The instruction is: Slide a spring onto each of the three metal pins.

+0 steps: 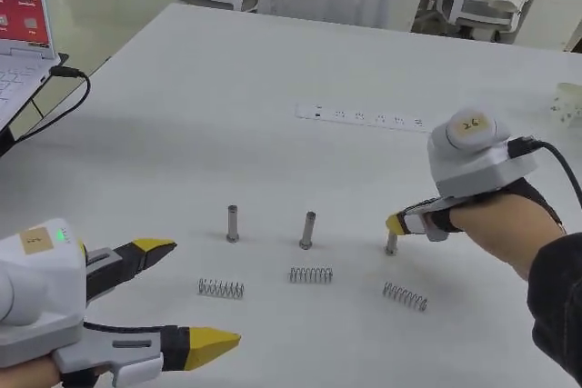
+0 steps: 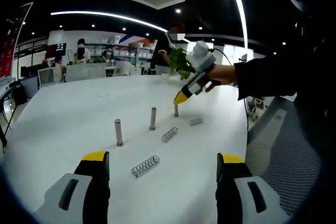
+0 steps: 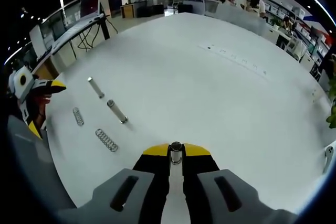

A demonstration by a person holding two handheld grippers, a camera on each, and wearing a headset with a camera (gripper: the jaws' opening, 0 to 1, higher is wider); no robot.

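Now the right gripper point(image 1: 396, 223) is clamping the rightmost pin point(image 1: 391, 245), its spring point(image 1: 405, 296) lying flat just nearer the person; the left gripper point(image 2: 164, 158) is hanging open.

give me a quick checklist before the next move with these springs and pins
1. left pin, middle pin, right pin upright: ok
2. left spring, middle spring, right spring lying loose on the table: ok
3. left tongs open and empty: ok
4. right tongs shut on the right pin's top, blocking a spring: not ok
5. pins fixed to the table: cannot tell
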